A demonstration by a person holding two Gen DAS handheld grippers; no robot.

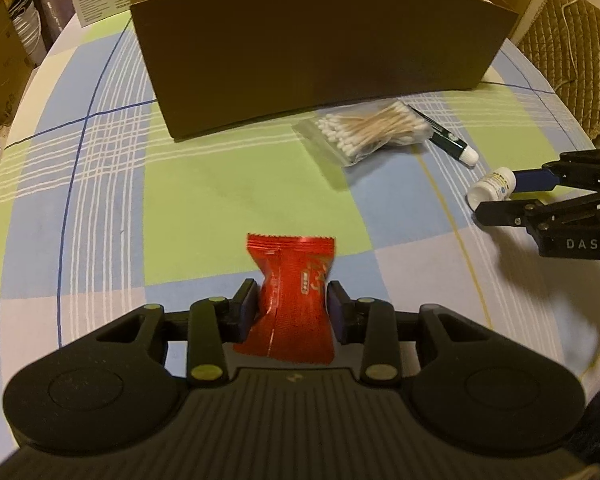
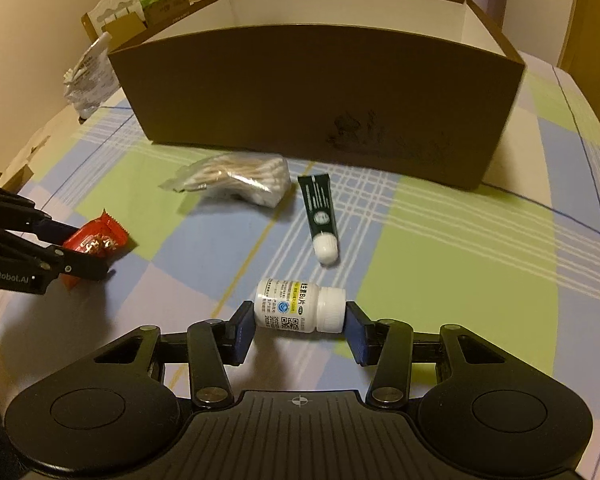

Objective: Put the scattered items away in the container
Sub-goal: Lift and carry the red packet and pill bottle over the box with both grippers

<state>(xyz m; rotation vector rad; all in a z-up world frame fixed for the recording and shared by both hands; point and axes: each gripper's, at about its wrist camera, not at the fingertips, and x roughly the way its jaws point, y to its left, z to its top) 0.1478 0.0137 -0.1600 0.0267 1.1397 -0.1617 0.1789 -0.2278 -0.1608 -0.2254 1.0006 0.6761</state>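
My left gripper [image 1: 291, 307] is shut on a red snack packet [image 1: 294, 292], pinching its middle just above the checked tablecloth; it also shows in the right wrist view [image 2: 94, 240]. My right gripper [image 2: 298, 322] is shut end to end on a small white pill bottle [image 2: 298, 310], which also shows in the left wrist view [image 1: 492, 187]. A bag of cotton swabs [image 1: 370, 128] [image 2: 240, 180] and a dark green tube with a white cap [image 1: 446, 138] [image 2: 320, 212] lie in front of the brown cardboard box [image 1: 320, 52] [image 2: 320, 96], which is open at the top.
The round table carries a checked cloth [image 1: 220, 192]. A crumpled plastic bag [image 2: 88, 76] lies left of the box. A woven chair [image 1: 576, 56] stands at the right, and cartons [image 1: 0, 60] stand beyond the table's left edge.
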